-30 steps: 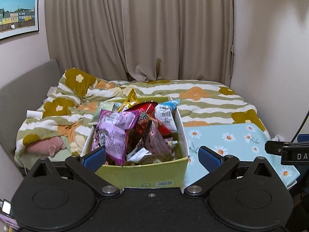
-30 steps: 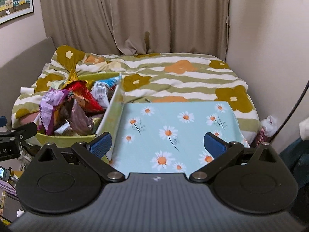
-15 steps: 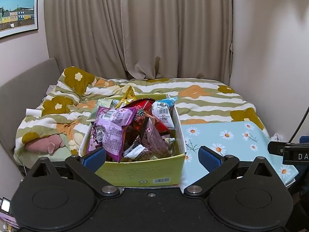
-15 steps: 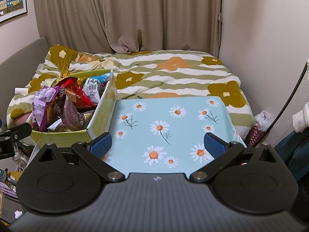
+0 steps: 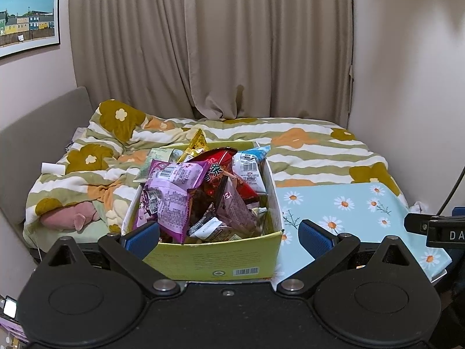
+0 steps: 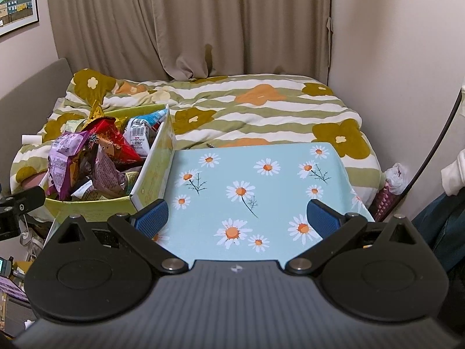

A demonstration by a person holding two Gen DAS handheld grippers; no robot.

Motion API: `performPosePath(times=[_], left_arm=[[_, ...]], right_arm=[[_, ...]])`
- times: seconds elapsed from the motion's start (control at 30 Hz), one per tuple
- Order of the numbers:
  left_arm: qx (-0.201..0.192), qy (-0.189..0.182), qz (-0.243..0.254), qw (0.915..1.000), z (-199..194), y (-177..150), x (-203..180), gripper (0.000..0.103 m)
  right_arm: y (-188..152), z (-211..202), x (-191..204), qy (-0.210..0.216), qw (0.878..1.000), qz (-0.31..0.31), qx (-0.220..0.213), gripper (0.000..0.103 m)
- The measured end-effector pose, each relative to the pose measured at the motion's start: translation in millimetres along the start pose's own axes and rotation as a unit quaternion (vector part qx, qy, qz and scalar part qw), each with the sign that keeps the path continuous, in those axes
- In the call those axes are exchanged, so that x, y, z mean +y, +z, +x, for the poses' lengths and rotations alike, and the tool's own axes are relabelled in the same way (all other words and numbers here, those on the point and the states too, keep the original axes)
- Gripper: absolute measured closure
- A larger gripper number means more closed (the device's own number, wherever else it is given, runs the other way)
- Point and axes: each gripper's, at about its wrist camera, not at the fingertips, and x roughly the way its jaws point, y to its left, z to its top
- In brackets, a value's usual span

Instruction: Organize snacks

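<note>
A yellow-green cardboard box (image 5: 209, 257) stands on the left part of a light-blue daisy-print table (image 5: 348, 203). It is heaped with snack bags: a purple bag (image 5: 171, 192), a red bag (image 5: 216, 171), a white-and-blue bag (image 5: 250, 165) and a gold wrapper (image 5: 196, 142). My left gripper (image 5: 228, 235) is open and empty, just in front of the box. My right gripper (image 6: 237, 219) is open and empty above the table's bare daisy surface (image 6: 250, 180), with the box (image 6: 157, 168) to its left.
Behind the table lies a bed with a striped flower quilt (image 6: 261, 107). A pink plush (image 5: 72, 218) lies at the bed's left edge. Curtains (image 5: 261, 43) hang behind. A wall (image 6: 392, 58) and black cable (image 6: 430, 151) are on the right.
Both grippers have pulled back and risen slightly, so the box and table sit lower and farther in view. Both stay open and empty.
</note>
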Motion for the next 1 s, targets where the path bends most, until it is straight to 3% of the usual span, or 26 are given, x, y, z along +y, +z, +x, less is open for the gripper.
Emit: performPosePath(times=[0.5,0.8,1.0], left_arm=[[0.004,0.0,-0.002,1.0,2.1,-0.1,1.6,0.0],[-0.003,0.026,0.03,0.9992,4.3,2.8,-7.4,0.0],[-0.01,0.012,0.026,0.9995,7.1,4.7,-6.0,0.0]], right_arm=[[-2.1,3.1,2.2,0.0,1.0,0.001,0.003,0.0],[-2.0,6.7,4.2,-0.001,1.0,0.0,0.002,0.0],[-1.3,9.9,5.8,0.002,1.0,0.004,0.003,0.0]])
